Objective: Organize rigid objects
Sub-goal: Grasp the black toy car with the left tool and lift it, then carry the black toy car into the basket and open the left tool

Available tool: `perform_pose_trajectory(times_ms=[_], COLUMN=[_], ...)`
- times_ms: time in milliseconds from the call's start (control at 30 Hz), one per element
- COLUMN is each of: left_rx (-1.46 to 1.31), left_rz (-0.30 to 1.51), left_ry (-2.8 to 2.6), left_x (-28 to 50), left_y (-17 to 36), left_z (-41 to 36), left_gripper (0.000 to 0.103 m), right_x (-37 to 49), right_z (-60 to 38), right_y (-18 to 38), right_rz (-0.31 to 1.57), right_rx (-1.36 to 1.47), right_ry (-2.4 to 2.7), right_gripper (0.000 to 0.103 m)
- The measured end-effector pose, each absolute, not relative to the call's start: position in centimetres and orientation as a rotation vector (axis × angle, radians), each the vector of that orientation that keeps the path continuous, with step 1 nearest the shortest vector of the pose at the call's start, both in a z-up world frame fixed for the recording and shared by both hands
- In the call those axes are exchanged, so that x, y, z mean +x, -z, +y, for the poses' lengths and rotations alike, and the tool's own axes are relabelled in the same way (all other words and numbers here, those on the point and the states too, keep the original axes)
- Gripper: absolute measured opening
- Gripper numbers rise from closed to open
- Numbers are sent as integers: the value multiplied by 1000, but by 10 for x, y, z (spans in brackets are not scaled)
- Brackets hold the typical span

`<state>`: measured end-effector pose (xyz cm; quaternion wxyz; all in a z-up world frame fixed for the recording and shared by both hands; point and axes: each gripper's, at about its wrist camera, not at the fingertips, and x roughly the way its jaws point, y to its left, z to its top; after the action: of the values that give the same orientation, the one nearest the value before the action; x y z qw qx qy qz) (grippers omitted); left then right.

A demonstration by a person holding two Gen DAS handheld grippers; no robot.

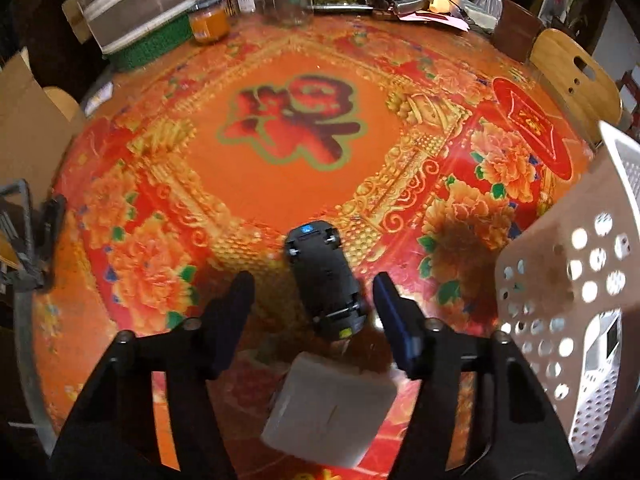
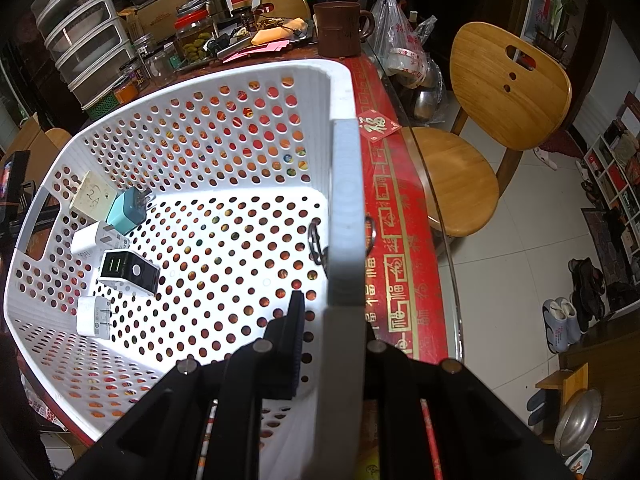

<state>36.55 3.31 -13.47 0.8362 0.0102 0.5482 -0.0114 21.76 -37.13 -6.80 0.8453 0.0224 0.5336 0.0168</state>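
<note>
In the left wrist view a black toy car (image 1: 325, 278) lies upside down on the red tablecloth, wheels up. My left gripper (image 1: 314, 294) is open, with a finger on each side of the car and apart from it. A white block-shaped charger (image 1: 330, 406) lies just below the car, near the gripper's base. In the right wrist view my right gripper (image 2: 332, 312) is shut on the right rim of the white perforated basket (image 2: 344, 200). Several plug chargers, one black (image 2: 128, 270), one teal (image 2: 129, 212), others white, lie along the basket's left side.
The basket's corner (image 1: 568, 280) stands at the right in the left wrist view. Jars (image 1: 208, 20), stacked drawers (image 1: 132, 4) and clutter line the table's far edge. A brown mug (image 2: 340, 28) stands beyond the basket. A wooden chair (image 2: 492, 120) is beside the table's right edge.
</note>
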Motion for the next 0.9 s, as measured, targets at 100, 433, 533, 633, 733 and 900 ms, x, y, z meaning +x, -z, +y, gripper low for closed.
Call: perform_pose_trajectory(times_ms=[100, 433, 533, 633, 733, 900], left_rx=[-1, -2, 11, 7, 45, 203], left_rz=[1177, 1124, 1087, 1036, 970, 895], left_ry=[25, -22, -44, -59, -52, 32], left_x=[368, 358, 351, 338, 320, 288], left_y=[141, 127, 110, 79, 36, -17], left_z=[33, 51, 57, 61, 47, -20], left_gripper=[29, 27, 27, 27, 27, 28], right_x=[218, 218, 218, 218, 218, 218], right_z=[-371, -371, -371, -371, -371, -371], right_y=[68, 68, 68, 68, 67, 68], right_rz=[1126, 1125, 1125, 1125, 1125, 1125], right_rx=[47, 47, 47, 46, 44, 45], right_ry=[-36, -35, -36, -36, -36, -36], right_gripper=[13, 13, 13, 13, 13, 13])
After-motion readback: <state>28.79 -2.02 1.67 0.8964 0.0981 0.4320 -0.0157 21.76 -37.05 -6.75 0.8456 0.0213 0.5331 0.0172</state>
